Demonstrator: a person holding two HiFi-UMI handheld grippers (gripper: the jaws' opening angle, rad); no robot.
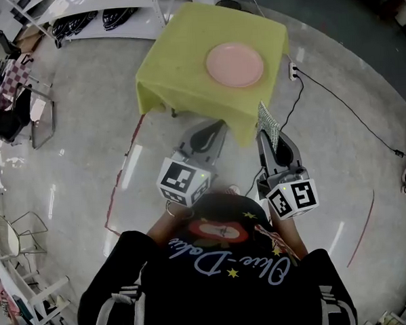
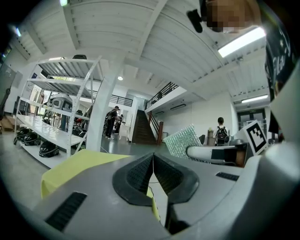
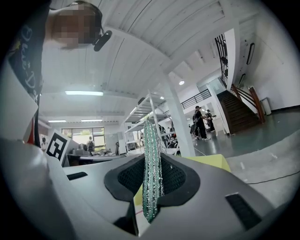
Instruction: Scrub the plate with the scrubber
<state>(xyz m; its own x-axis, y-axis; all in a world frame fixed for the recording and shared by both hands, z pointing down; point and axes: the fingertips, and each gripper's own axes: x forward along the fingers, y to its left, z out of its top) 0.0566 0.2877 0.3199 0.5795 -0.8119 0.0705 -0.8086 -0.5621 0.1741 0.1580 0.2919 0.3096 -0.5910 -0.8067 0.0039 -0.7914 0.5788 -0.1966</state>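
1. Plate (image 1: 234,64): pink, bare as far as can be seen; it lies flat on the yellow-green-covered table (image 1: 178,71) at the upper centre of the head view; it is well apart from both grippers and untouched.
2. Right gripper (image 3: 152,190): jaws pinch the scrubber (image 3: 151,159), a green glittery mesh pad, clamped edge-on and upright between the pads; most of it stands up past the jaw tips. Judgement: this leaves a free face to rub on the plate.
3. Left gripper (image 2: 153,164): jaws pressed together, nothing between them. Judgement: it is free to steady the plate, or simply idle for now.
4. Both grippers point level, at the centre of the head view, short of the table's near edge; this reads as the approach stage, scrubbing not yet begun.
5. Hard to make out:
   - the plate shows in neither gripper view; only a yellow-green strip of the table shows past the jaws;
   - the drape hides the table's legs;
   - the person (image 1: 222,273) fills the lower frame and covers the arms;
   - whether the plate is soiled or wet cannot be told.
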